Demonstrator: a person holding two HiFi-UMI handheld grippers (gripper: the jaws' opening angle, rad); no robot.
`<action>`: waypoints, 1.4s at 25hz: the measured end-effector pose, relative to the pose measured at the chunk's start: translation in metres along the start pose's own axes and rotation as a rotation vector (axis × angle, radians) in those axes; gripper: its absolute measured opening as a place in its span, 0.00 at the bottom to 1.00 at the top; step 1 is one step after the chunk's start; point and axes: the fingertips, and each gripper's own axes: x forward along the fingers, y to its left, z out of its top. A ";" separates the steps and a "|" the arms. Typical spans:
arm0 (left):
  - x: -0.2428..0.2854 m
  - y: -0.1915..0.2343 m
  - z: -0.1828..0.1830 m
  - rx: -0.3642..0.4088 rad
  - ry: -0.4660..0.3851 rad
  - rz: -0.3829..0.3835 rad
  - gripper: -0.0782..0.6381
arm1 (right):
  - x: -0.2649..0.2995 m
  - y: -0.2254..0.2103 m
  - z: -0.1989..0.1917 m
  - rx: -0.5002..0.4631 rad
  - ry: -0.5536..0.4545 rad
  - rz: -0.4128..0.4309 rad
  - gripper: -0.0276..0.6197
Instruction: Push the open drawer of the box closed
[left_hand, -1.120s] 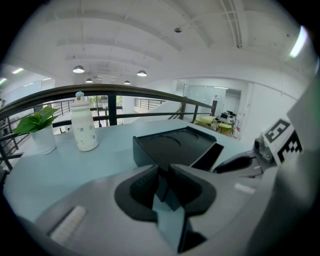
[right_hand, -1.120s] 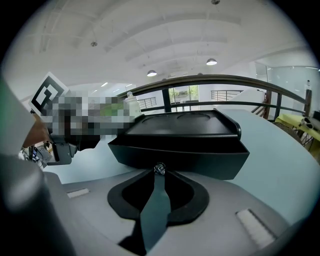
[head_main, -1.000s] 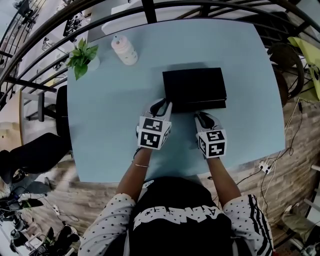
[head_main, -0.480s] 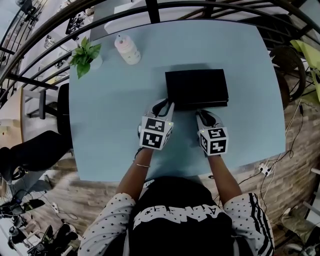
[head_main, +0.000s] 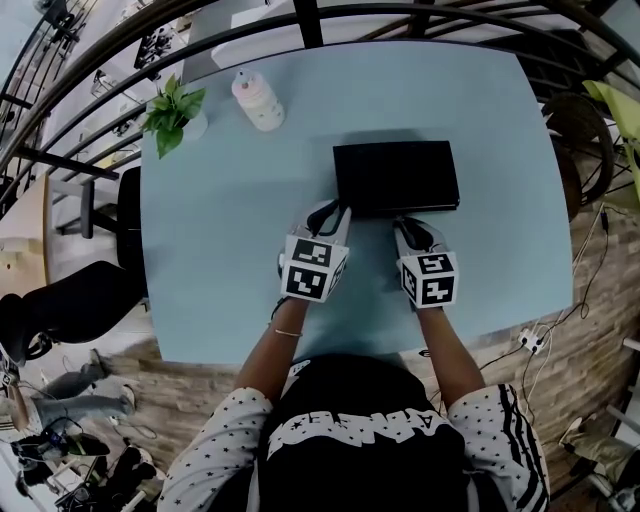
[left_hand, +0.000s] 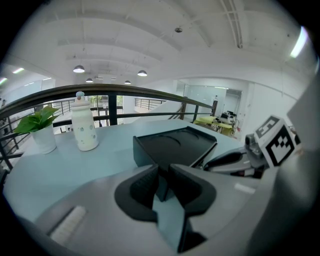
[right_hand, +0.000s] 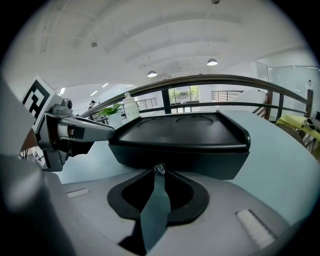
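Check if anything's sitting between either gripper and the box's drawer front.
Nothing visible does. The left gripper is right at the near left corner of the black box, and the right gripper has its tips on the small knob on the box's near face, with no object in between.

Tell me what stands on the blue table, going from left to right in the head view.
Potted plant → white bottle → black box.

Desk (head_main: 220, 235) lay bare left and right of box (head_main: 396, 177); bottle (head_main: 255, 101) and plant (head_main: 172, 110) stood at far left corner, well clear.
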 end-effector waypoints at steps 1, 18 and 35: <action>0.000 0.000 0.000 0.001 -0.001 0.000 0.11 | 0.001 0.000 0.000 0.001 -0.001 -0.001 0.15; -0.001 -0.001 0.000 0.013 -0.001 -0.008 0.11 | 0.003 -0.002 0.003 0.006 -0.001 -0.014 0.16; -0.009 0.000 0.003 -0.042 -0.099 -0.076 0.11 | -0.033 -0.003 0.010 0.039 -0.089 -0.039 0.18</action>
